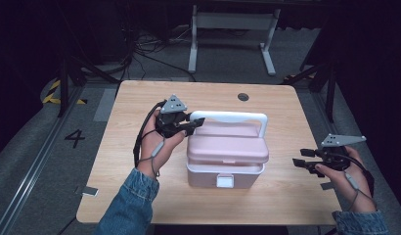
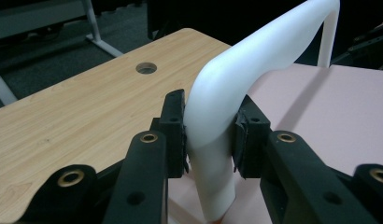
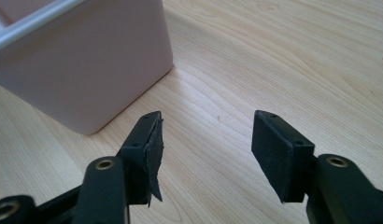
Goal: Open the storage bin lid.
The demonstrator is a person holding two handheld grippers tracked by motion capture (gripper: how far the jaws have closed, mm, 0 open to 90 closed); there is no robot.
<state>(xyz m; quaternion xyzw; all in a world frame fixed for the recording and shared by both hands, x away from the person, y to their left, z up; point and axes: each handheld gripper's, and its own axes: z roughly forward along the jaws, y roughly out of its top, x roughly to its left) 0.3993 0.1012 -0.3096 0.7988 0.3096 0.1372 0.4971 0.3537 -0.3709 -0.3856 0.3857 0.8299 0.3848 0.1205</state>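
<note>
left gripper [image 1: 197,121]: jaws clamped on the white handle [image 2: 255,65] at its left bend, likely to lift or steady it | pink box [image 1: 227,155]: mid-table [image 1: 140,98], lid ajar | right gripper [image 1: 299,159]: jaws spread, empty, waiting right of box

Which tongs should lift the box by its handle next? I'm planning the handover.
Left. The left tongs are already shut on the handle near its bend, beside the lid. The right tongs are open, off to the side of the box, over bare table.
</note>
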